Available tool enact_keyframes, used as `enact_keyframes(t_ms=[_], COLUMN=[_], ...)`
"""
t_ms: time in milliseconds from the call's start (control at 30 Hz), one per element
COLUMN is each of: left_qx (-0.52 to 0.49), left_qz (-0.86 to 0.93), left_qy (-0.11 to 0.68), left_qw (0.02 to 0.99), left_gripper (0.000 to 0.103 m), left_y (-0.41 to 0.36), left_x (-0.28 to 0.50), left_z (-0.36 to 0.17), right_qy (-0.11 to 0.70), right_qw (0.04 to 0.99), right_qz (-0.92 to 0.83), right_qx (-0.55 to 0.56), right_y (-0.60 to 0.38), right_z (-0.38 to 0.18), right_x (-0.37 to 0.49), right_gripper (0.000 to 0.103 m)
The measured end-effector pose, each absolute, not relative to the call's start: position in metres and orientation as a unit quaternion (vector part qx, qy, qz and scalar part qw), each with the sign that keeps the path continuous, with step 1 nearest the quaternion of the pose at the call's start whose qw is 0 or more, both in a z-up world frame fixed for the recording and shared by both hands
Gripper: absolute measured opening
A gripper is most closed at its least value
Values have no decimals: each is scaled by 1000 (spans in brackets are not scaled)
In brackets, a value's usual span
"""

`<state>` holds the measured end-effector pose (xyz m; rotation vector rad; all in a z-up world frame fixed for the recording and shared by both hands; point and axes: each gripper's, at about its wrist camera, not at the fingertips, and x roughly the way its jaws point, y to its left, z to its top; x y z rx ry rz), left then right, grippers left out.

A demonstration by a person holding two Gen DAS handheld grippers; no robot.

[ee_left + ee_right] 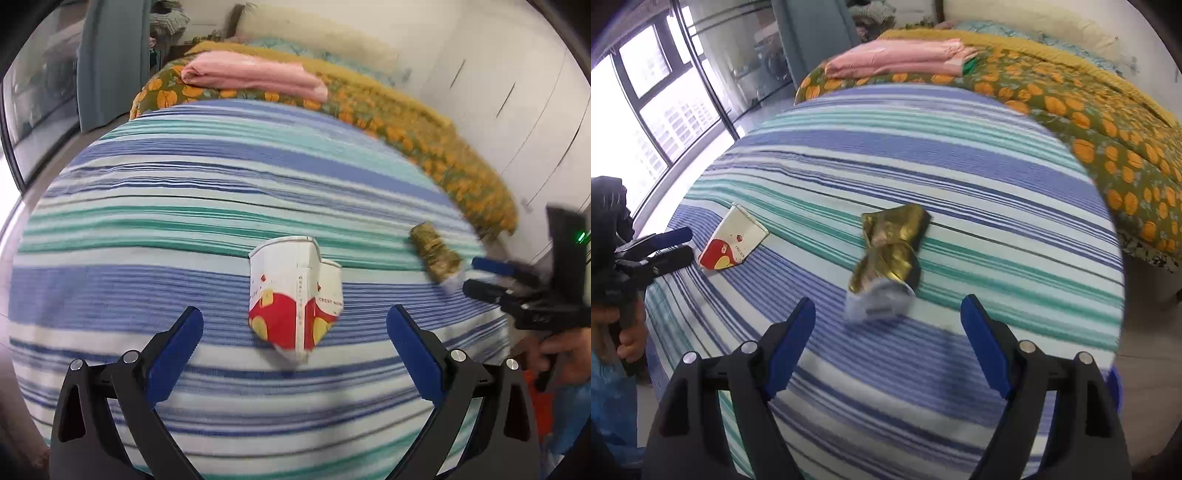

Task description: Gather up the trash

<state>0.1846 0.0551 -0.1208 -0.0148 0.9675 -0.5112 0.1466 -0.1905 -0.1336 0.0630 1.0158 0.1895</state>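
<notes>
The left claw (294, 328) stands with its blue-padded fingers (177, 347) spread wide apart and nothing between them; it points down at a flattened paper cup (293, 295), white with a red and yellow print, which lies on the striped bedsheet (184, 192) just ahead of the fingertips and untouched by them. The right claw (888, 319) likewise has its jaws wide apart and clamps nothing. A crumpled gold wrapper (892, 243) with a silver-white inner end lies on the sheet directly ahead of it, the pale end nearest the fingertips and free of both pads. In the right wrist view the paper cup (733, 240) lies well to the left of the wrapper, near the left claw (674, 245), whose handle is held in a hand (626, 332). In the left wrist view the wrapper (436, 253) lies to the right of the cup, just beside the tips of the right claw (484, 275). Beyond the striped sheet the bed carries a green quilt with orange flowers (1108, 122) and a folded pink cloth (897, 59). A window (653, 103) stands at the left.
</notes>
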Motion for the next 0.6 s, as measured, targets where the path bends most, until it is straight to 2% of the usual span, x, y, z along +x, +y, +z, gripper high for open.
enact_keyframes(t_ms=[67,133,200,267,300,333,433,600], left_qx=[26,70,94,88,84,82,69,55], left_qz=[-238,-216,-202,-202,-202,-204,-210,-230], left_qy=[466,475,469,469,469,468,458,449], left_qw=[852,850,855,855,855,856,861,861], left_gripper=[93,80,76,62,55,43,26,25], left_y=[39,24,17,18,19,19,22,14], left_x=[193,198,199,199,199,199,195,175], left_z=[-127,-137,-140,-138,-137,-137,-132,-120], right_qy=[500,509,512,503,501,495,482,457], right_qw=[862,856,855,858,859,862,868,878], right_qz=[81,70,66,67,71,73,78,88], right_qx=[34,47,54,73,80,83,85,112], right_y=[-189,-192,-193,-197,-199,-200,-204,-229], right_z=[-142,-149,-152,-148,-147,-144,-136,-117], right_x=[162,172,177,175,173,167,150,96], right_gripper=[79,77,57,40,40,39,39,39])
